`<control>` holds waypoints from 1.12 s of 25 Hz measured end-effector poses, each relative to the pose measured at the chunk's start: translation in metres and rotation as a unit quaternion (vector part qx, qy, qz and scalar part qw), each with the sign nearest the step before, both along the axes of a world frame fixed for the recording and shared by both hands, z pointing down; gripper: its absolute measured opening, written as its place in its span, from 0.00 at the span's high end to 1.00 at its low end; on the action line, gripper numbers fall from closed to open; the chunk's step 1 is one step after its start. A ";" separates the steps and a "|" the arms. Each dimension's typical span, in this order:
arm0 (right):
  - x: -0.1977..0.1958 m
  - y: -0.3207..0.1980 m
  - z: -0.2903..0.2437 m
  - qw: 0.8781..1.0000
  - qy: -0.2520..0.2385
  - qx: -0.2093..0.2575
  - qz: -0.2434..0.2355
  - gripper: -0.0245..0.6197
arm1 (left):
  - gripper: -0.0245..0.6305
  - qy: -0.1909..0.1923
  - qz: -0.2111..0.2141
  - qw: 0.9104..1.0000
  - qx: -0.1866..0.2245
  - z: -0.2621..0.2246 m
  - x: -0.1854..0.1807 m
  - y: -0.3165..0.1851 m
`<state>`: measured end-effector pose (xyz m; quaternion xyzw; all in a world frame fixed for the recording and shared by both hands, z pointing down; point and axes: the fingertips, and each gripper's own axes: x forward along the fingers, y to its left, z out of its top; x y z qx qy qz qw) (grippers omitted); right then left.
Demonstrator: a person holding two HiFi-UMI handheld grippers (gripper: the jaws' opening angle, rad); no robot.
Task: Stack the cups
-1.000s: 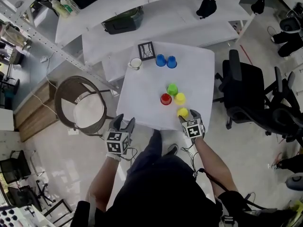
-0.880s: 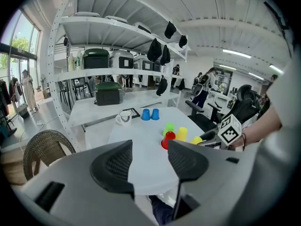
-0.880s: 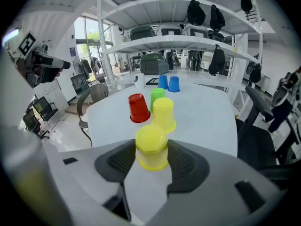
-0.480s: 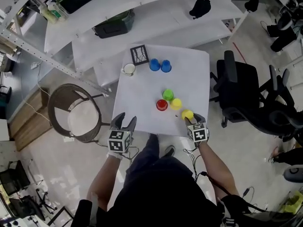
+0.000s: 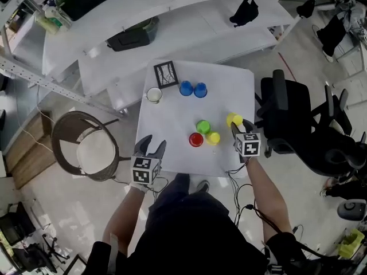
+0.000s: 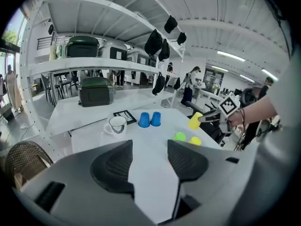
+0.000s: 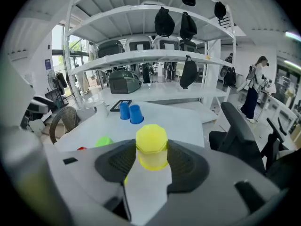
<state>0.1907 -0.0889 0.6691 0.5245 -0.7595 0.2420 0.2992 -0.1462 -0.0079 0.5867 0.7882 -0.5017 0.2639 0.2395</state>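
Six plastic cups (image 5: 203,126) in view. One glossy yellow cup (image 7: 151,147) with a faceted closed end is pinched in the right gripper (image 7: 151,163), whose jaws have just closed onto it, above the tabletop (image 5: 172,116) near its right edge. Left gripper (image 6: 149,160) spread, empty, at the near edge.

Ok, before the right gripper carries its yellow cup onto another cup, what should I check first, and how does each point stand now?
1. Grip: the right gripper's jaws have just been closing and now press both sides of the held yellow cup: ok.
2. Held cup is lifted off the table: ok.
3. Second yellow cup stands on the table with its top free, close to the red cup and green cup: ok.
4. Held cup is above the second yellow cup: not ok, it is off to the side.
5. Left gripper is open, empty, away from the cups: ok.
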 end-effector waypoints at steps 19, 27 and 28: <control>-0.082 -0.158 0.061 0.999 0.020 -0.023 -0.042 0.64 | 0.61 -0.015 0.023 0.998 -0.064 0.054 -0.058 -0.066; -0.087 -0.168 0.074 0.999 0.023 -0.025 -0.040 0.64 | 0.61 -0.006 0.023 0.997 -0.070 0.058 -0.068 -0.069; -0.087 -0.168 0.074 0.999 0.023 -0.025 -0.038 0.64 | 0.61 -0.005 0.023 0.997 -0.069 0.058 -0.068 -0.070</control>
